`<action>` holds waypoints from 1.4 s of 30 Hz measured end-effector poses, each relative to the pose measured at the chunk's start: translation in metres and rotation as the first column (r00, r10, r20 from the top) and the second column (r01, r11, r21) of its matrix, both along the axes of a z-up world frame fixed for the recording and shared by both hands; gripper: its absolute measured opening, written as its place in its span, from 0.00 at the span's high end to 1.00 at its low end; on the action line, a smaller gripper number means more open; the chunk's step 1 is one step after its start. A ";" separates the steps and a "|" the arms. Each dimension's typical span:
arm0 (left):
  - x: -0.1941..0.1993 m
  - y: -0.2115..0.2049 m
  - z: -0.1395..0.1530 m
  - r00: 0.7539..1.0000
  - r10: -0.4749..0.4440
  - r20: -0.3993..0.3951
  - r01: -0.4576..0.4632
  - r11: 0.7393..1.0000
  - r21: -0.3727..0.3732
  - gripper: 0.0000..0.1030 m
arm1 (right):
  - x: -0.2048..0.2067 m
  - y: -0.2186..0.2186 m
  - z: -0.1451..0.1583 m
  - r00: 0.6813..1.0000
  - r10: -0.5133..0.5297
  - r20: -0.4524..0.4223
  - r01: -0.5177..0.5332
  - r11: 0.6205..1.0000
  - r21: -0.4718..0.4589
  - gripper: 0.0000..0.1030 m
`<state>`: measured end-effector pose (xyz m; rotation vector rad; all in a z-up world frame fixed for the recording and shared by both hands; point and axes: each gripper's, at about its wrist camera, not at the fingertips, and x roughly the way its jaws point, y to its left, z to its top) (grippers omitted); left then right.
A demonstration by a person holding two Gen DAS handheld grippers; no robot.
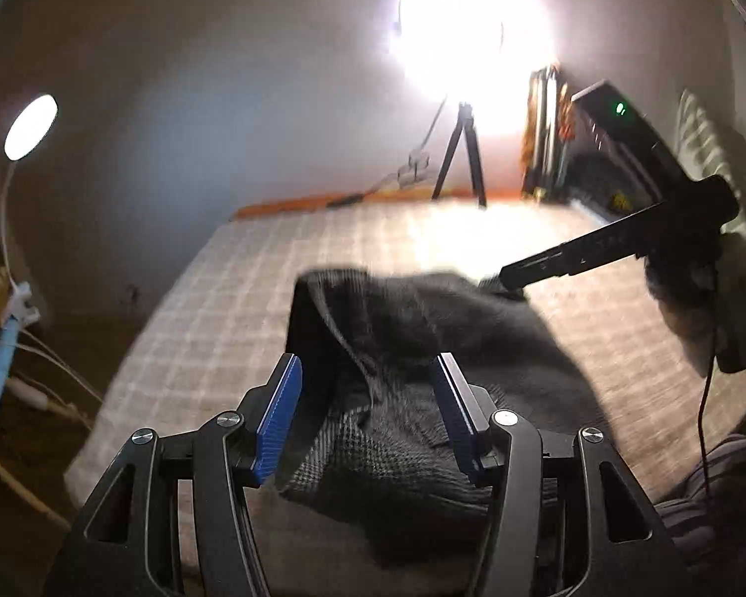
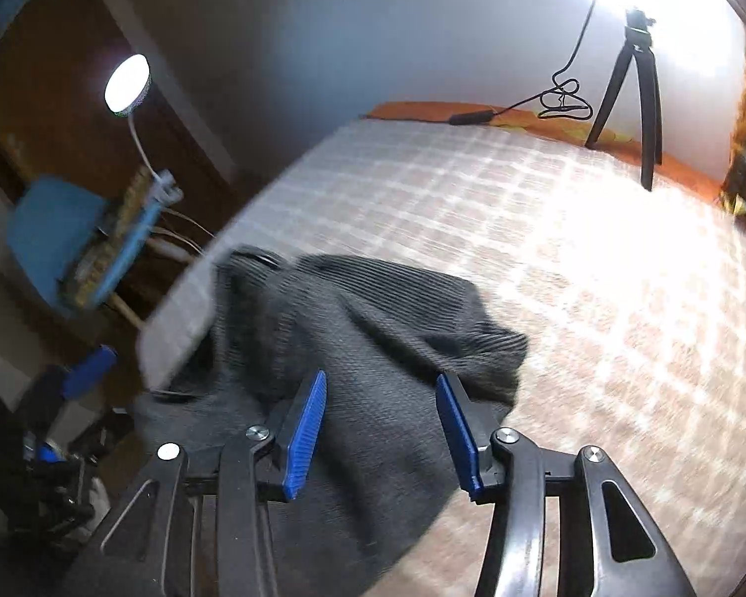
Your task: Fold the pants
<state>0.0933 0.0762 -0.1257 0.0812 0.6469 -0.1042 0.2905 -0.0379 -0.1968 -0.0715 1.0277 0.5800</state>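
Observation:
Dark grey pants lie bunched on a bed with a checked cover. My left gripper is open, its blue pads on either side of a raised fold near the pants' left edge. My right gripper is open and empty just above the pants, which hang over the bed's left corner. In the left wrist view the right gripper reaches in from the right, its tips at the far edge of the pants.
A tripod with a very bright lamp stands at the far edge of the bed, a cable beside it. A black device stands at the far right. A small lamp and a blue chair stand left of the bed.

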 end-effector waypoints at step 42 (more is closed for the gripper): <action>0.118 0.093 -0.056 0.885 -0.209 -0.416 -0.034 0.863 -0.505 0.22 | 0.004 -0.091 -0.076 0.945 -0.040 -0.325 0.172 0.906 0.388 0.17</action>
